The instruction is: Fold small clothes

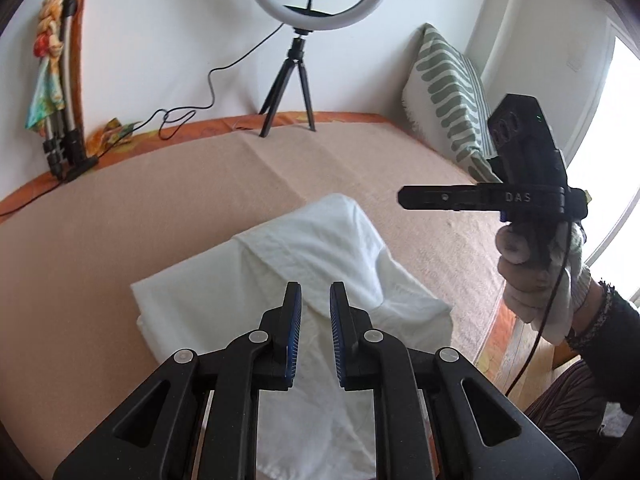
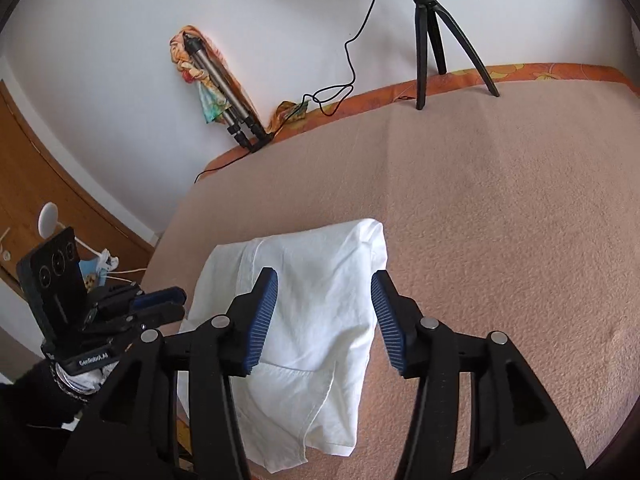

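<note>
A white garment (image 1: 320, 248) lies partly folded on the peach blanket (image 1: 160, 208) near the bed's front edge, one flap laid over its middle. My left gripper (image 1: 316, 288) hovers just above the garment's near half, its blue pads a narrow gap apart with no cloth between them. A gloved hand holds my right gripper (image 1: 404, 199) in the air to the right of the garment, side-on. In the right wrist view the right gripper (image 2: 325, 276) stands open over the garment (image 2: 312, 320), pads clear of the cloth. The left gripper (image 2: 180, 302) is at the garment's left edge.
A ring light on a small tripod (image 1: 296, 72) stands at the back of the bed, its cable (image 1: 180, 116) trailing left. A folded tripod with a colourful cloth (image 1: 60, 92) leans on the wall. A green-patterned pillow (image 1: 448, 96) sits back right. A wooden door (image 2: 40, 184) is left.
</note>
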